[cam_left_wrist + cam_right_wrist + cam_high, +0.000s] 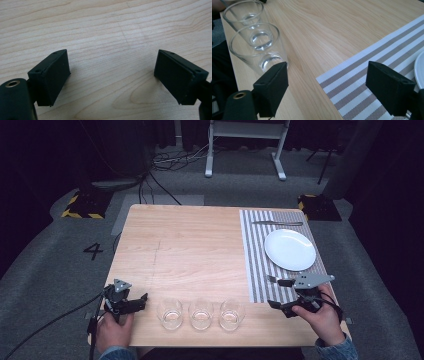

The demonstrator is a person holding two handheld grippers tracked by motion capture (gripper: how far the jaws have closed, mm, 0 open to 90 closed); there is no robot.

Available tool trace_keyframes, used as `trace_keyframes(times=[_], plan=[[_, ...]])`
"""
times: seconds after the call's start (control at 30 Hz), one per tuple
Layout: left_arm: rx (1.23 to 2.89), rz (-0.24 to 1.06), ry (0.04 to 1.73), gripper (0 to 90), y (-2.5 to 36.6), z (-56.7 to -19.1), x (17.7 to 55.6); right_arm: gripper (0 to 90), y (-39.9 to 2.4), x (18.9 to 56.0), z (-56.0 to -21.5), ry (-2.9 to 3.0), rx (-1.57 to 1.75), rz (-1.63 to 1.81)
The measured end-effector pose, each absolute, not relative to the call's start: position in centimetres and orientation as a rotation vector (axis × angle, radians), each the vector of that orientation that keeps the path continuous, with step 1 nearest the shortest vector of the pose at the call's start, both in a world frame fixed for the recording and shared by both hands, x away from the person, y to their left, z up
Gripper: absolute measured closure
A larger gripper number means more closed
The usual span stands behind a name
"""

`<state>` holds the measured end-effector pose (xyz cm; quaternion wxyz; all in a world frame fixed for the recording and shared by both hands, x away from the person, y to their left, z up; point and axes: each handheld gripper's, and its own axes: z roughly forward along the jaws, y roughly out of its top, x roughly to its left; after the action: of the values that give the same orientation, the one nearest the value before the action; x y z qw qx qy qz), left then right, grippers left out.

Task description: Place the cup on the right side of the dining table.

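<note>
Three empty clear glasses stand in a row near the table's front edge: left (170, 314), middle (201, 314), right (232, 314). My left gripper (142, 301) rests at the front left corner, pointing toward the row, and is open. In the left gripper view its jaws (112, 72) stand wide apart over bare wood. My right gripper (276, 293) is open at the near end of the striped placemat (255, 250), just right of the glasses. The right gripper view shows the nearest glass (259, 47) beside its left jaw, with nothing between the open jaws of that gripper (327, 82).
A white plate (290, 250) lies on the placemat, with a knife (277, 223) beyond it and a fork (271, 279) at its near side, partly behind my right gripper. The plate's rim (420, 67) shows at the right. The wooden table (190, 245) stretches behind the glasses.
</note>
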<state>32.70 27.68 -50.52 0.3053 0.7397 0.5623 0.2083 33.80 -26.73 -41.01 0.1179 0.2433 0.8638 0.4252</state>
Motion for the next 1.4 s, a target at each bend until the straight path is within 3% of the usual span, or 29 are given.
trace_keyframes(times=[0.63, 1.4], plan=[[1.957, 0.553, 1.491, 13.4, 27.7, -50.5, 32.7, 16.2, -19.7, 32.9, -39.5, 2.627, 0.452, 1.307], [1.956, 0.552, 1.492, 13.4, 27.7, -50.5, 32.7, 15.3, -15.2, 31.6, -43.0, 2.698, 0.37, 1.352]])
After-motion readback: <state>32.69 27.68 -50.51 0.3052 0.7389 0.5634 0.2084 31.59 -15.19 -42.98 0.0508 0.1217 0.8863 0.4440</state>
